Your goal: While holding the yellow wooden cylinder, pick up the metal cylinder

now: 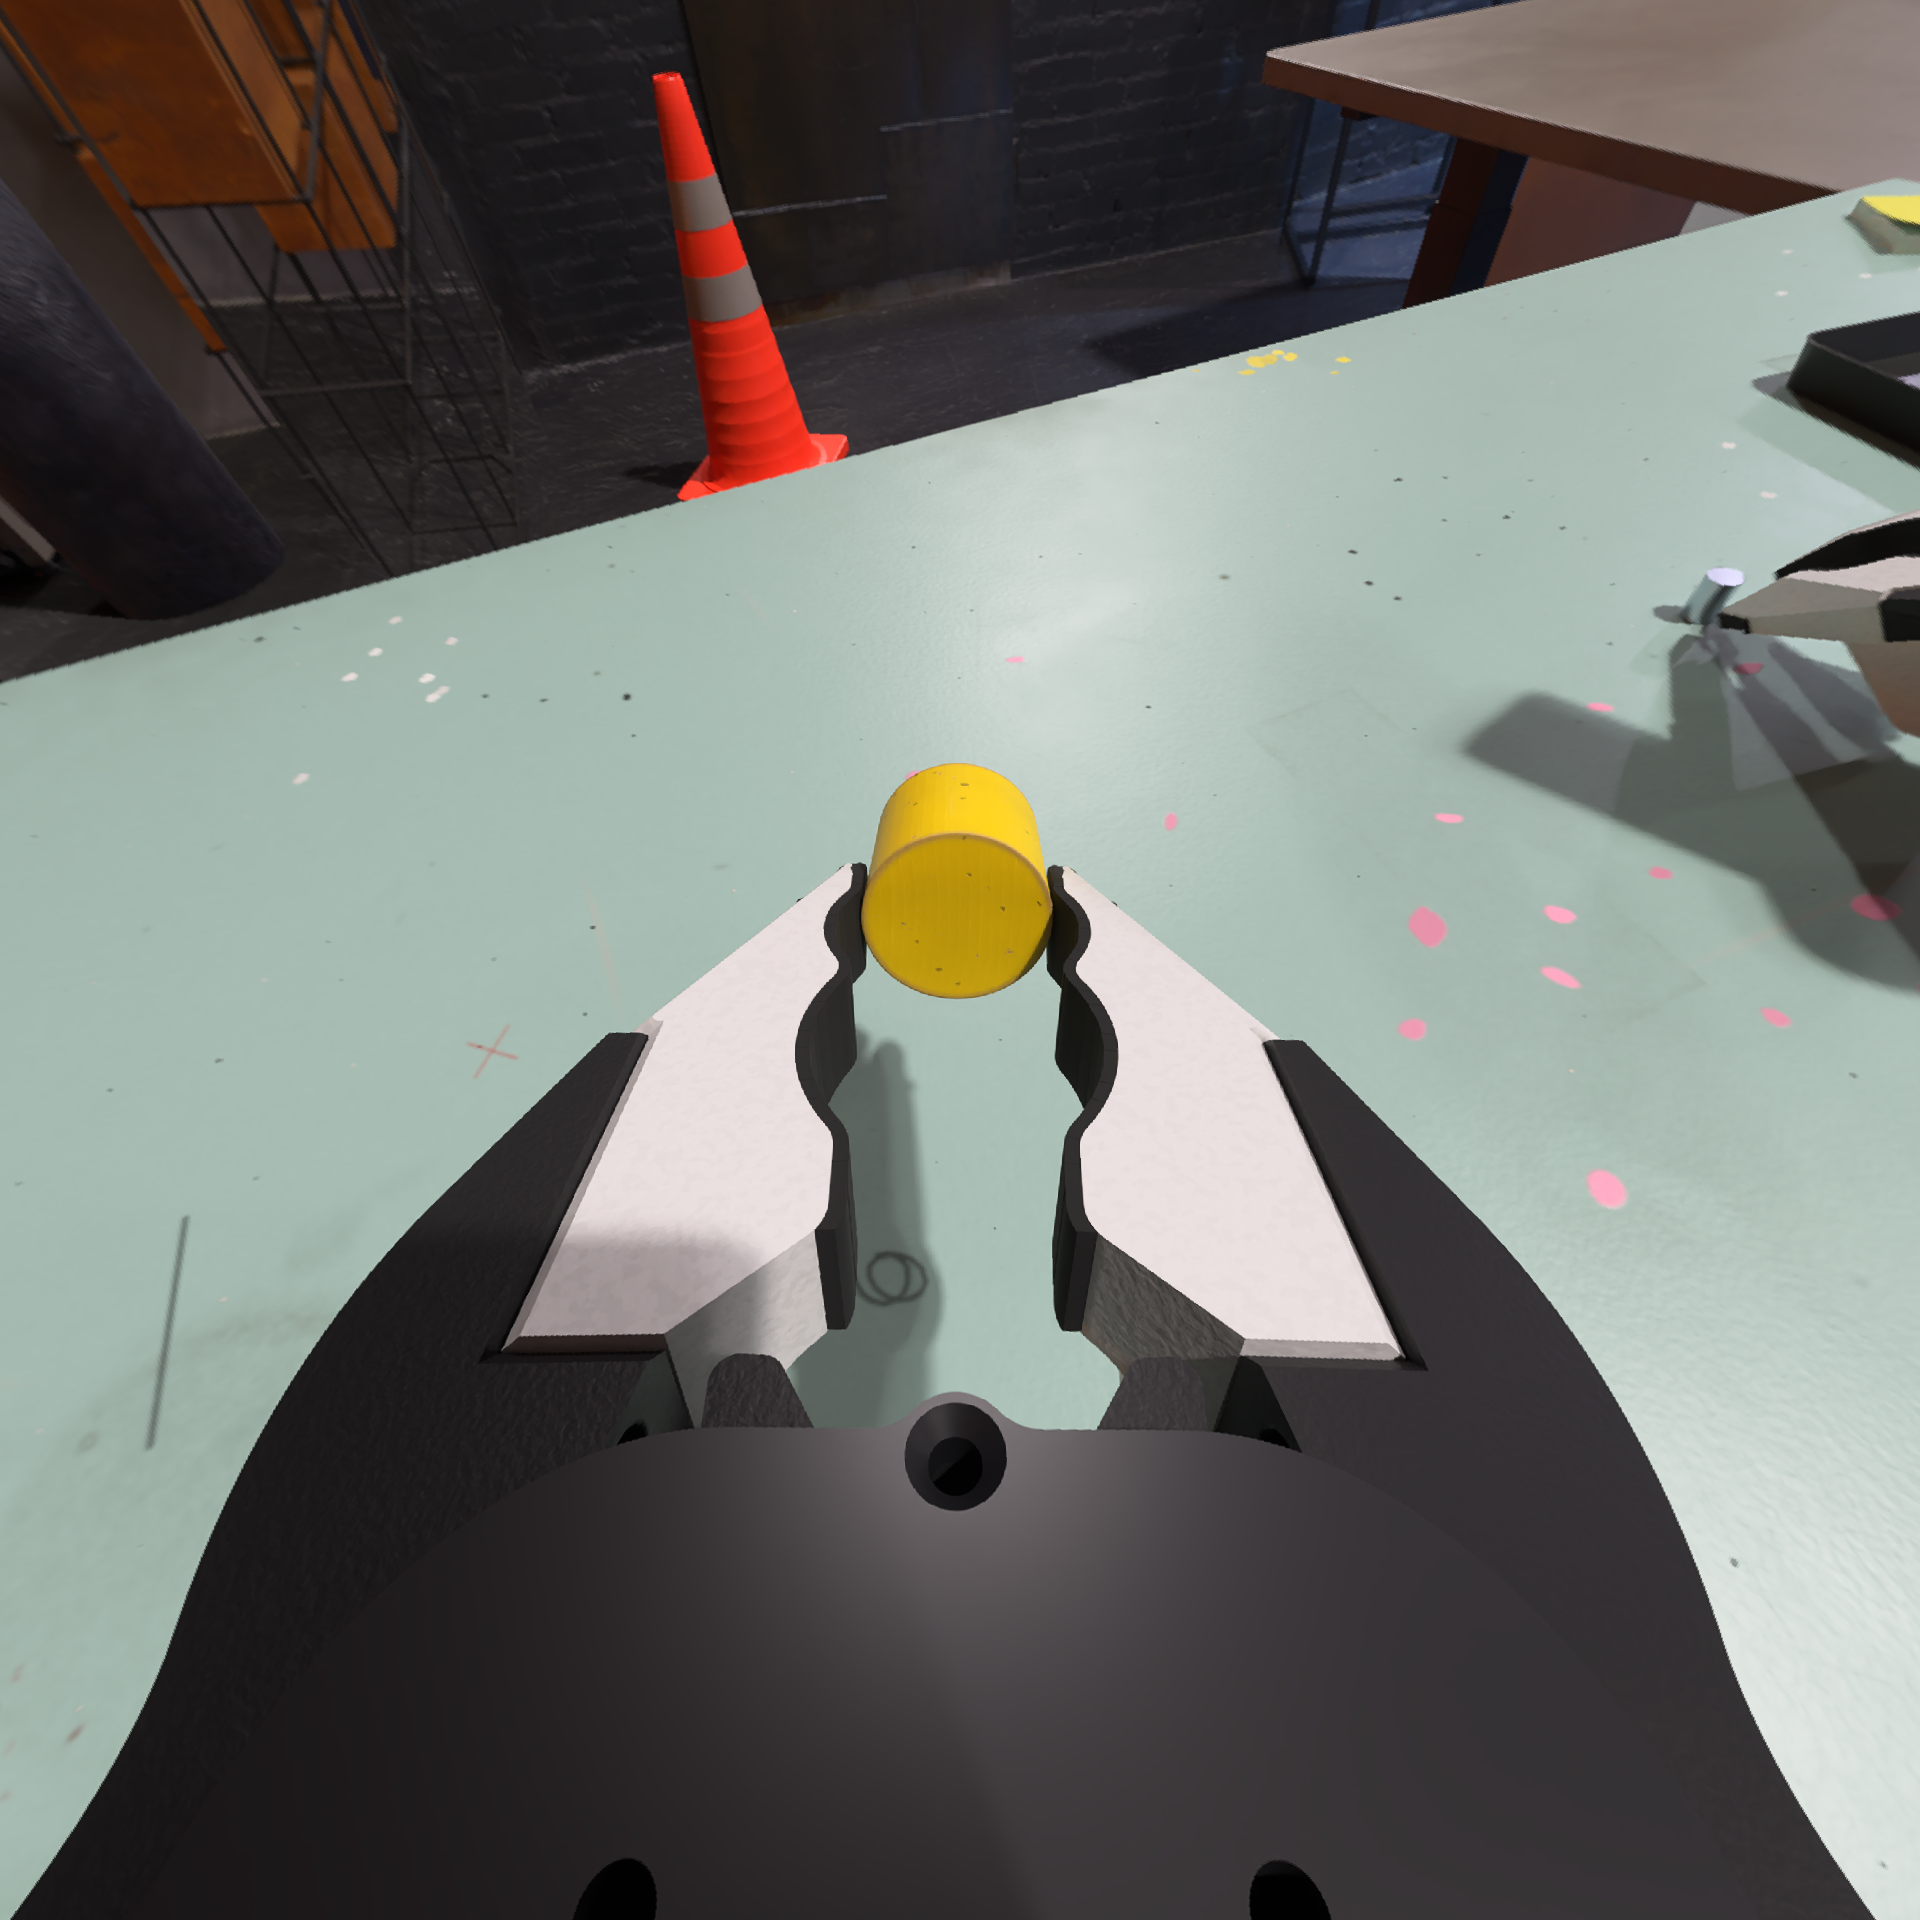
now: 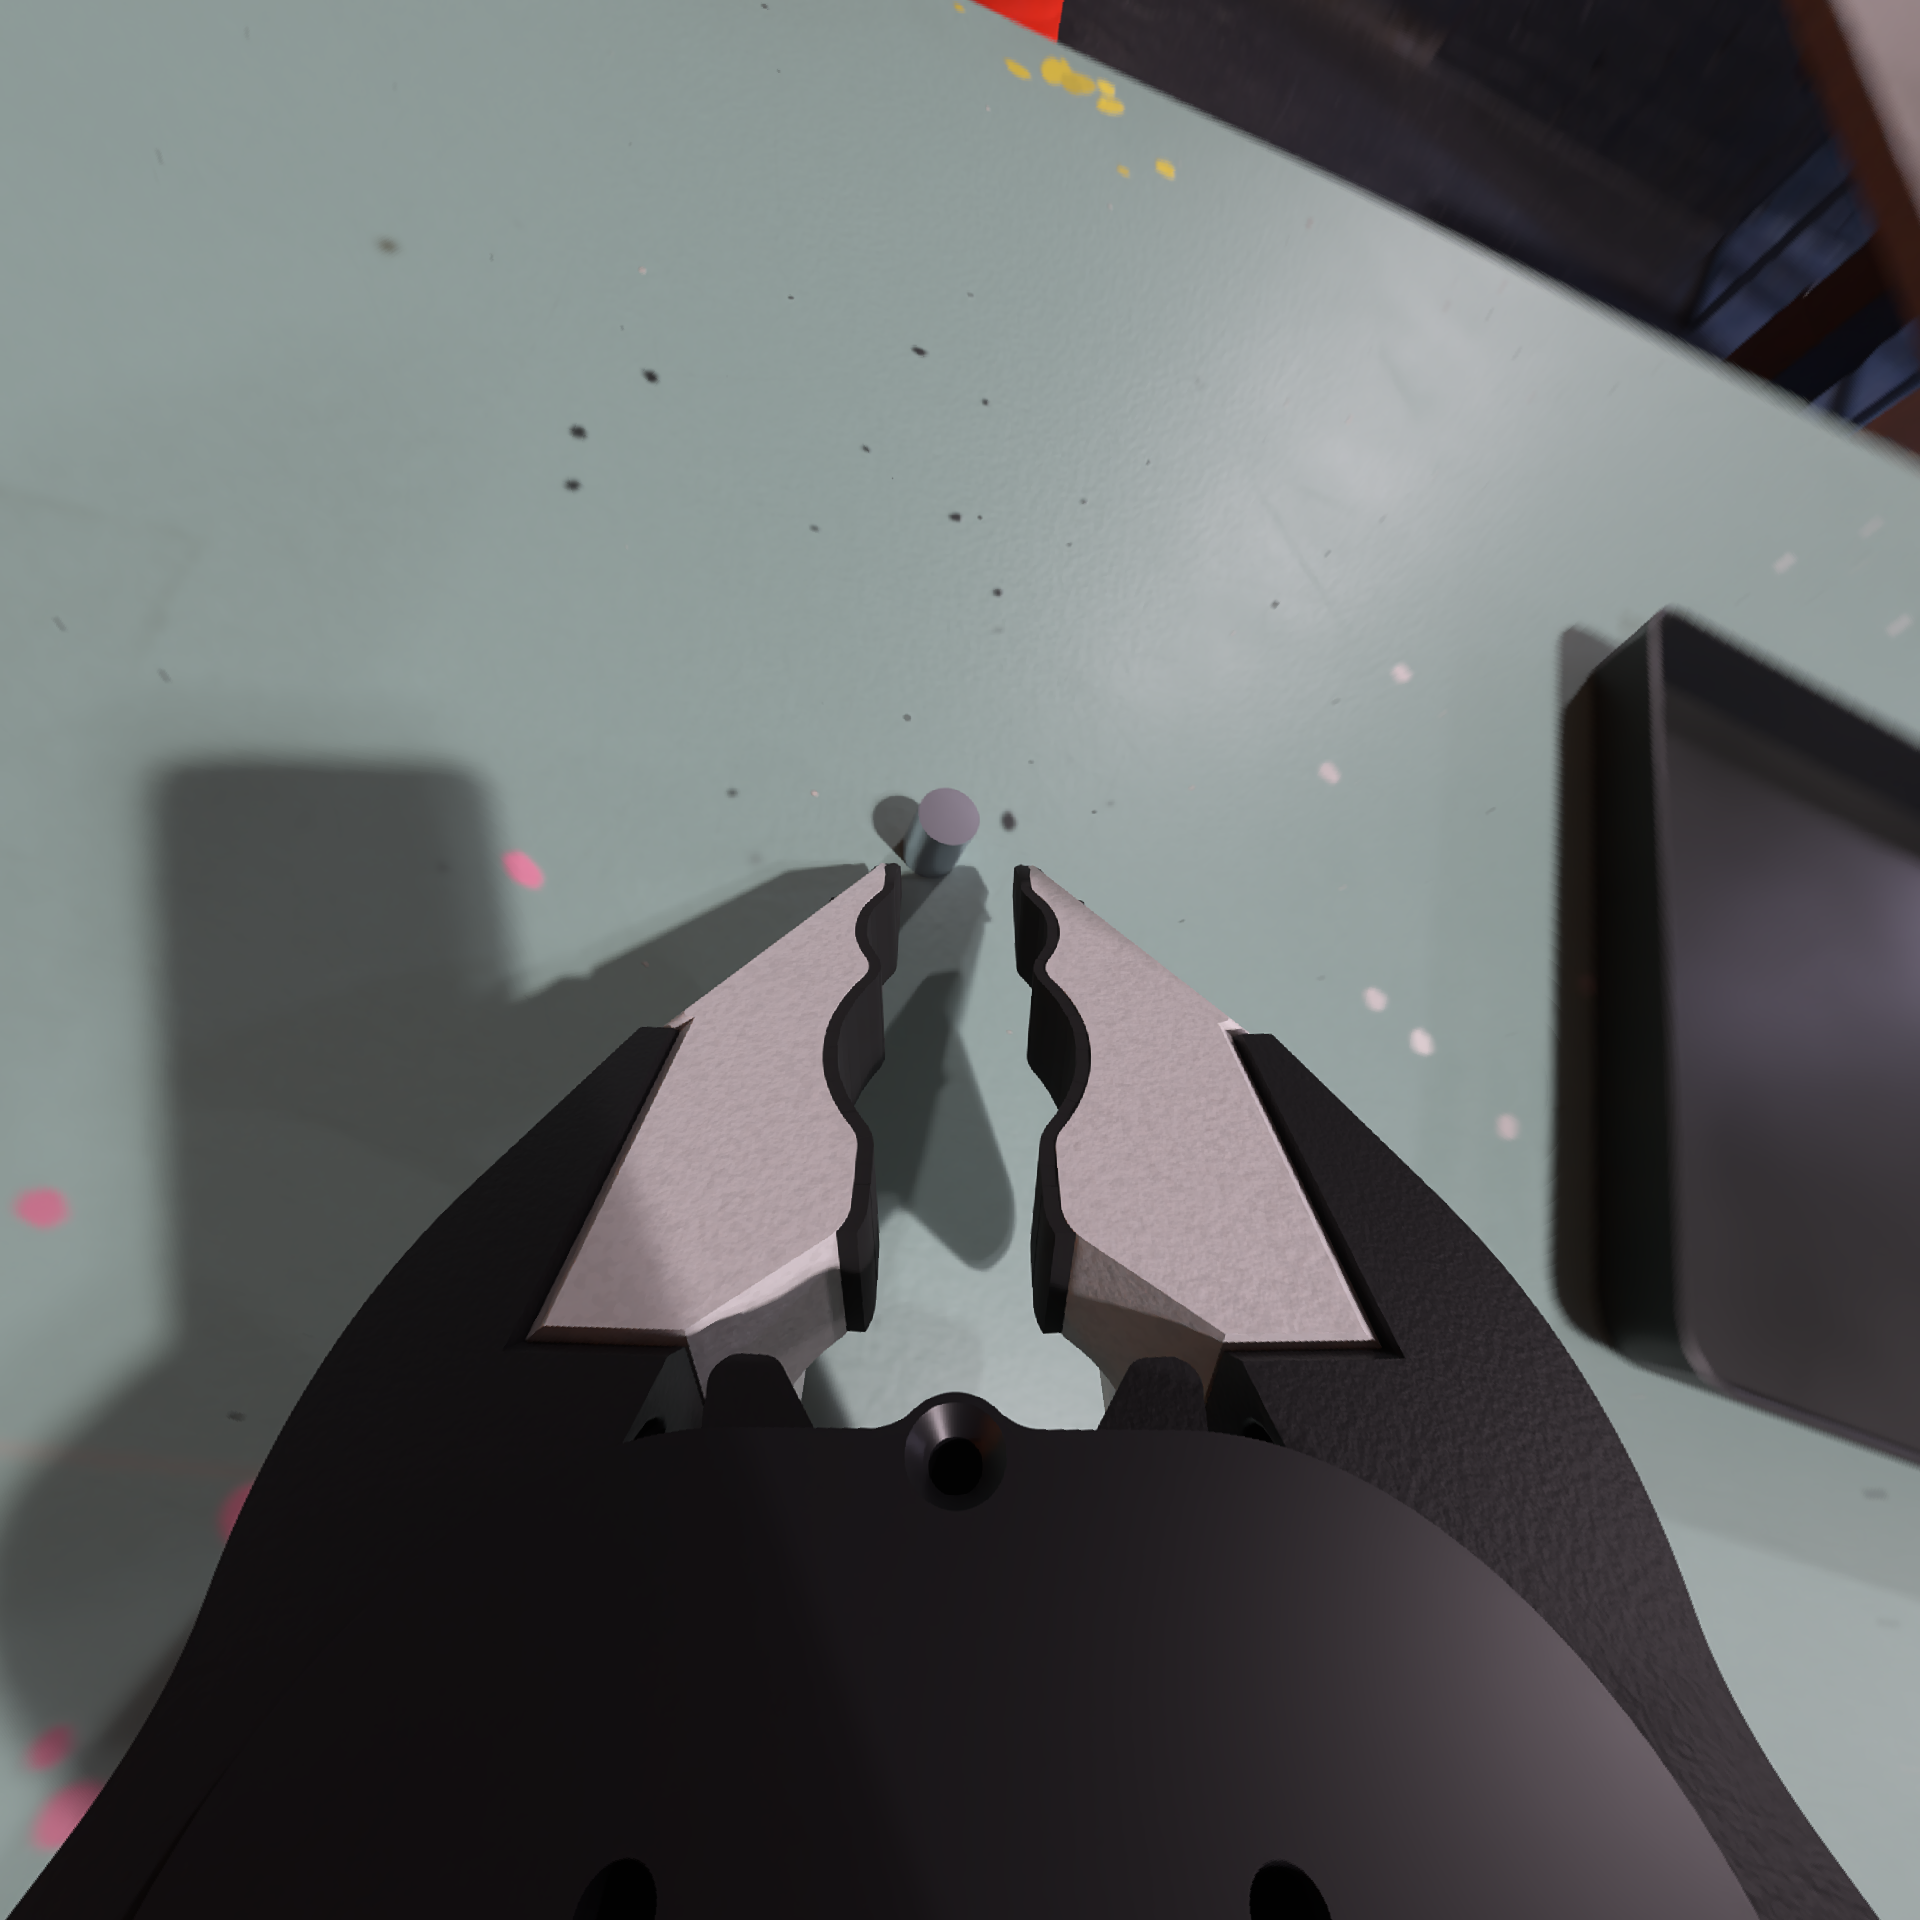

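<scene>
My left gripper (image 1: pixel 956 909) is shut on the yellow wooden cylinder (image 1: pixel 956 883) and holds it by its sides above the pale green table (image 1: pixel 520 831), its flat end facing the camera. The small metal cylinder (image 2: pixel 940 831) stands upright on the table just beyond my right gripper's (image 2: pixel 951 883) fingertips, a little left of the gap's centre. My right gripper is open and empty. In the left wrist view the metal cylinder (image 1: pixel 1712 597) shows at far right, with the right gripper's fingertips (image 1: pixel 1756 618) beside it.
A black tray (image 2: pixel 1766 1039) lies on the table right of my right gripper; it also shows in the left wrist view (image 1: pixel 1860 395). A yellow-topped block (image 1: pixel 1891 223) lies at the far right corner. An orange traffic cone (image 1: pixel 727 312), a wire rack (image 1: pixel 312 260) and a brown table (image 1: pixel 1610 94) stand beyond the table edge.
</scene>
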`<move>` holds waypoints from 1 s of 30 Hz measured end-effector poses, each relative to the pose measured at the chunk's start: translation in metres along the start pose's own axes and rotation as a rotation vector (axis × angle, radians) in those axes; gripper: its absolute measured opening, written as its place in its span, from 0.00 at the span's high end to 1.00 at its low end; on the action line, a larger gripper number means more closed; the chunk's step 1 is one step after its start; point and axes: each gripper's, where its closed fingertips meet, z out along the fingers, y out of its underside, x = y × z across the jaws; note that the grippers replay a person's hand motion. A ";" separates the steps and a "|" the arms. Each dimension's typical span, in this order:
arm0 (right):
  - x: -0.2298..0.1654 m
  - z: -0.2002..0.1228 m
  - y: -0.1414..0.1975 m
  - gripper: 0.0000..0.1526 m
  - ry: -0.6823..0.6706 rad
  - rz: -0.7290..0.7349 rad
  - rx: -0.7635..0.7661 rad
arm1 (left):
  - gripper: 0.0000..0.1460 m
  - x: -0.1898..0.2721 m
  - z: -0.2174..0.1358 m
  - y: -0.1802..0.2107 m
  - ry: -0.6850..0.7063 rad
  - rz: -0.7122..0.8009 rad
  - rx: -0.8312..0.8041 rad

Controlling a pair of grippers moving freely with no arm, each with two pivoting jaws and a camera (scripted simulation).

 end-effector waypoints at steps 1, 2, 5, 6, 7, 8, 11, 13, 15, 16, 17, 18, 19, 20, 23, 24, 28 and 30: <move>-0.002 0.001 0.000 0.86 -0.024 0.052 -0.011 | 0.77 0.001 0.001 0.001 0.010 -0.010 -0.002; -0.003 0.003 -0.001 0.86 -0.047 0.103 -0.019 | 0.77 0.003 0.002 0.001 0.024 -0.024 -0.002; -0.004 0.008 -0.002 0.82 -0.079 0.205 -0.054 | 0.77 0.009 0.002 0.000 0.081 -0.086 0.009; -0.003 0.010 -0.002 0.81 -0.068 0.212 -0.067 | 0.77 0.011 0.002 -0.001 0.098 -0.108 0.018; -0.002 0.011 -0.001 0.81 -0.048 0.207 -0.079 | 0.77 0.012 0.002 -0.002 0.114 -0.129 0.026; 0.000 0.013 -0.001 0.81 -0.028 0.199 -0.087 | 0.77 0.014 0.002 -0.003 0.131 -0.149 0.031; 0.003 0.014 -0.001 0.81 0.021 0.174 -0.104 | 0.77 0.017 0.001 -0.004 0.176 -0.212 0.039; 0.003 0.015 -0.002 0.81 0.018 0.179 -0.101 | 0.77 0.017 0.000 -0.004 0.195 -0.240 0.041; 0.000 0.016 -0.002 0.84 -0.006 0.188 -0.103 | 0.77 0.016 -0.001 -0.005 0.194 -0.248 0.045; -0.001 0.016 -0.002 0.87 -0.021 0.184 -0.103 | 0.77 0.014 -0.001 -0.006 0.188 -0.246 0.049; -0.003 0.016 -0.003 0.88 -0.025 0.177 -0.102 | 0.77 0.013 -0.002 -0.006 0.182 -0.242 0.052; -0.004 0.016 -0.003 0.89 -0.030 0.173 -0.101 | 0.77 0.012 -0.002 -0.006 0.176 -0.238 0.052; -0.004 0.016 -0.003 0.91 -0.034 0.170 -0.100 | 0.77 0.011 -0.002 -0.005 0.171 -0.233 0.050; -0.004 0.016 -0.003 0.92 -0.035 0.164 -0.100 | 0.77 0.010 -0.001 -0.004 0.165 -0.229 0.047; -0.004 0.016 -0.004 0.92 -0.027 0.128 -0.092 | 0.77 0.009 0.001 -0.002 0.158 -0.229 0.038; -0.004 0.015 -0.003 0.92 -0.023 0.109 -0.091 | 0.77 0.010 0.001 -0.002 0.159 -0.232 0.037; -0.009 0.004 -0.008 0.92 -0.039 0.065 -0.047 | 0.77 0.010 0.003 0.001 0.162 -0.237 0.028; -0.022 -0.008 -0.017 0.92 -0.108 0.035 -0.011 | 0.77 0.007 0.003 0.001 0.145 -0.227 0.030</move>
